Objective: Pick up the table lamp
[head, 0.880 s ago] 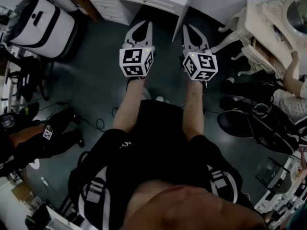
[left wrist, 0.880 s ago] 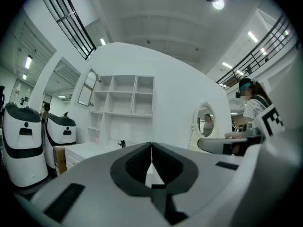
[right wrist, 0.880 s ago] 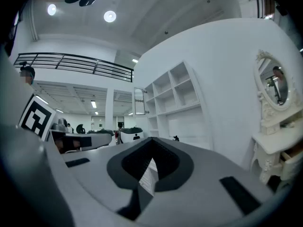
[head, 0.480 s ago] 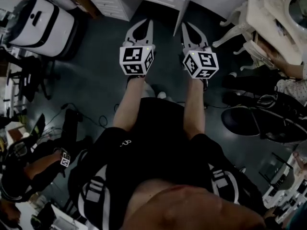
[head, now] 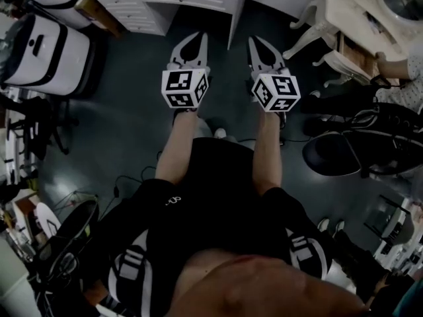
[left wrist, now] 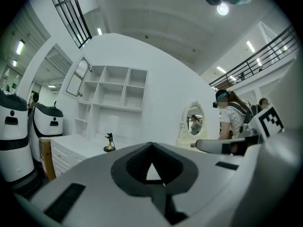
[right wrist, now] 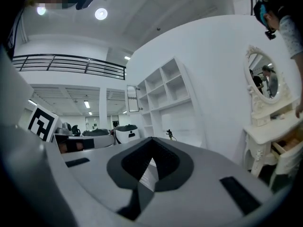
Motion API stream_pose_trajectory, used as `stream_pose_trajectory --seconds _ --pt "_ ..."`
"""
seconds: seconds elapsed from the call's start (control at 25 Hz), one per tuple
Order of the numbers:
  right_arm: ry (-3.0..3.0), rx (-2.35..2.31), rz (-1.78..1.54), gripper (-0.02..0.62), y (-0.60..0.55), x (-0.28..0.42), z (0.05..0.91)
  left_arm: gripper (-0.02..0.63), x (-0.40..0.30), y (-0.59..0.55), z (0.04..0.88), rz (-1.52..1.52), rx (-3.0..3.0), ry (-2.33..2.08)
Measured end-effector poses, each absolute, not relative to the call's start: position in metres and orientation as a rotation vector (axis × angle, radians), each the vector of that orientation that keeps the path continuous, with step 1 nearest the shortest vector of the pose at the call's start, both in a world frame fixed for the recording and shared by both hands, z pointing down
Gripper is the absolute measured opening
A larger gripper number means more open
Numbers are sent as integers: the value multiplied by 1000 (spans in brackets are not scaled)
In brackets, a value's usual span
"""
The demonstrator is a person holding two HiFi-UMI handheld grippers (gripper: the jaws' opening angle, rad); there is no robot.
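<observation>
A dark floor (head: 125,124) spreads under the person, with a white bench (head: 155,2) of drawers at the top of the head view and a cream vanity (head: 360,18) at the upper right. Over the last second the bench corner has slid leftward in that view and the vanity has drifted toward the upper right edge, while both claws have kept the same place in front of the body. That reads as the person walking or turning toward the bench, not yet reaching. The left claw (head: 196,36) and the right claw (head: 255,40) are held level, side by side and well short of the bench. Each has its jaws drawn together at the tips with nothing between them. In the left gripper view, a small dark thing on a brass-coloured base stands on the bench top, below the white shelves (left wrist: 113,93). It is too small to tell for sure, but it is probably the lamp (left wrist: 110,143). It stands upright and alone, with nothing touching it, far ahead of both claws. It does not show in the head view. The task is barely begun: the person must close in on the bench, and a claw must open wide before it can take the lamp's thin stem.
</observation>
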State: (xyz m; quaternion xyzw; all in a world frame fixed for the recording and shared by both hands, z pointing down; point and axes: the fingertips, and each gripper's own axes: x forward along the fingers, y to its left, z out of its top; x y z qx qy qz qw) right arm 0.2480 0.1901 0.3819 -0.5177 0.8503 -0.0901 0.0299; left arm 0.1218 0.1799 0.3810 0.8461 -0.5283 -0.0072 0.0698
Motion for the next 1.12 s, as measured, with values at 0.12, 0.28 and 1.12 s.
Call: stream_pose_trajectory --seconds 0.12,0.28,1.12 --pt "2638 -1585 -278 17 184 245 385 11 119 177 385 -6 2547 -1587" --pt "2746 -1427 -253 17 177 203 384 11 97 175 388 70 2537 -1646" --pt "2758 -1465 -248 17 91 53 377 11 -60 112 388 -12 2390 -1725"
